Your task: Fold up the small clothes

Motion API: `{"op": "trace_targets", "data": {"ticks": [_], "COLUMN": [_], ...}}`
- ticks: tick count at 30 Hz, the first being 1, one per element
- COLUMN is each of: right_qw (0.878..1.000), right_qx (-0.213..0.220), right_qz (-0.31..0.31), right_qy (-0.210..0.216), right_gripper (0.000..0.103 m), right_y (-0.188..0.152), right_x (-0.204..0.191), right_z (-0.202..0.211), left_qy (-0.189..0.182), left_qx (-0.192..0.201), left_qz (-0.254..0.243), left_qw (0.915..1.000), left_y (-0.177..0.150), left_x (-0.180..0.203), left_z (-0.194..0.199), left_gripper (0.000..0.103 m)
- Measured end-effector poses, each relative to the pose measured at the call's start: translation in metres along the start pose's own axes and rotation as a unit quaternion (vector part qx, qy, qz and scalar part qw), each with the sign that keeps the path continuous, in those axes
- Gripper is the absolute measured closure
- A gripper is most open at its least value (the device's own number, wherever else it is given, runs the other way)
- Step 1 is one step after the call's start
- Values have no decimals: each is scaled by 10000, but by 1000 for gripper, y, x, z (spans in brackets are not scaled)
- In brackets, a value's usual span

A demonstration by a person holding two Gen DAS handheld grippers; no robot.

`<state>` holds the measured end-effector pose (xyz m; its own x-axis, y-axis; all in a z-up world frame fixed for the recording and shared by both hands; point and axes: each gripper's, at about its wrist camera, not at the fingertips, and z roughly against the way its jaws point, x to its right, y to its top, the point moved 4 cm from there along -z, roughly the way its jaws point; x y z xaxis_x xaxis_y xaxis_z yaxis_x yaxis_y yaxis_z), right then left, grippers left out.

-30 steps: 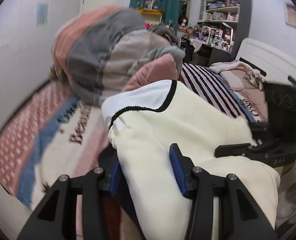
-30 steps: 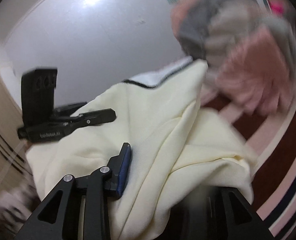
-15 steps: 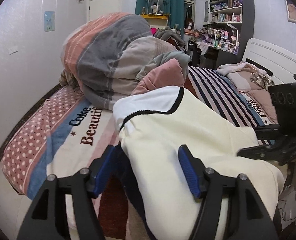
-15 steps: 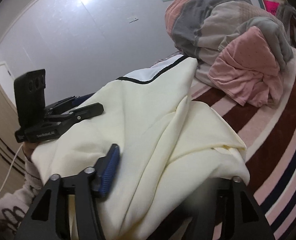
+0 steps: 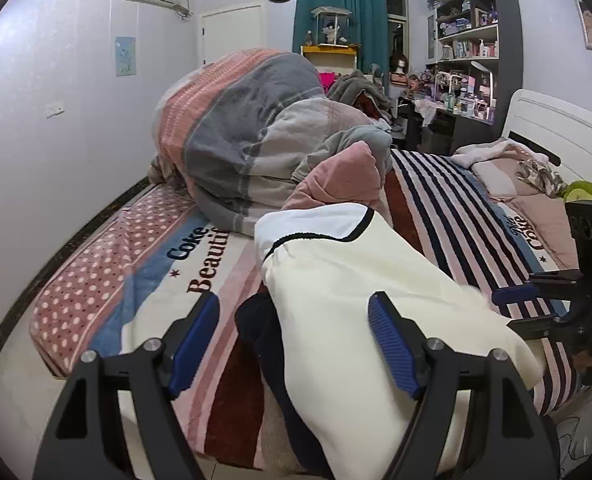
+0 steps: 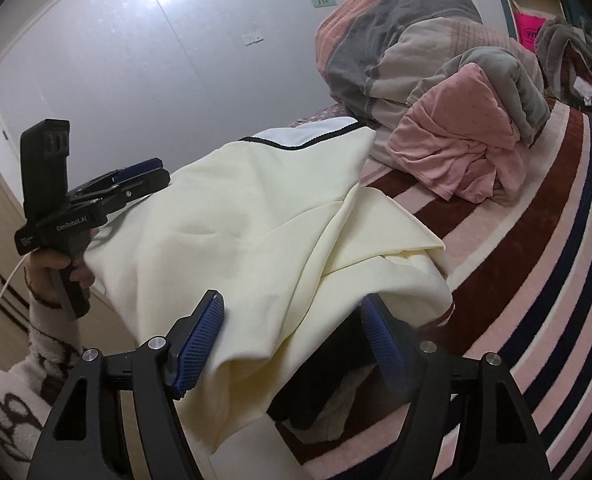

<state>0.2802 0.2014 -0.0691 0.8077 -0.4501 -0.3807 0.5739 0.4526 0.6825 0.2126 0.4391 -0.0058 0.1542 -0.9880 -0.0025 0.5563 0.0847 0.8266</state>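
A cream garment (image 5: 368, 280) with a white, black-trimmed end lies folded on the striped blanket near the bed's front edge; a dark layer shows under its left side. It also shows in the right wrist view (image 6: 255, 216). My left gripper (image 5: 293, 344) is open, its jaws wide apart on either side of the garment's near end. My right gripper (image 6: 291, 340) is open over the garment's other edge and holds nothing. The right gripper shows at the right of the left wrist view (image 5: 544, 304); the left one shows at the left of the right wrist view (image 6: 107, 192).
A bundled pink, grey and orange duvet (image 5: 247, 136) and a pink garment (image 6: 460, 152) lie farther back on the striped blanket (image 5: 448, 208). A white wall runs along the left. Shelves and a desk (image 5: 468, 80) stand behind the bed.
Both grippers have opened wider and pulled back from the cream garment, which now rests on the bed. The view has steadied.
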Motion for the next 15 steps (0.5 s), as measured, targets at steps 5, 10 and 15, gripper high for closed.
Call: {"op": "trace_targets", "data": {"ticks": [5, 10, 15], "right_qw": [9999, 9997, 9980], "right_qx": [112, 199, 483], "right_qz": [86, 78, -43], "right_qy": [-17, -70, -415], "right_gripper": [35, 35, 35], "right_y": [-8, -22, -47], "right_x": [-9, -8, 4], "right_z": [18, 39, 76], "left_qy": [216, 410, 518], "left_qx": [170, 504, 997], "left_qz": [20, 52, -34], "left_qw": [9996, 9979, 9937], "left_y": [-1, -2, -1], "left_x": [8, 29, 79], "left_z": [26, 57, 82], "left_gripper": [28, 24, 18]}}
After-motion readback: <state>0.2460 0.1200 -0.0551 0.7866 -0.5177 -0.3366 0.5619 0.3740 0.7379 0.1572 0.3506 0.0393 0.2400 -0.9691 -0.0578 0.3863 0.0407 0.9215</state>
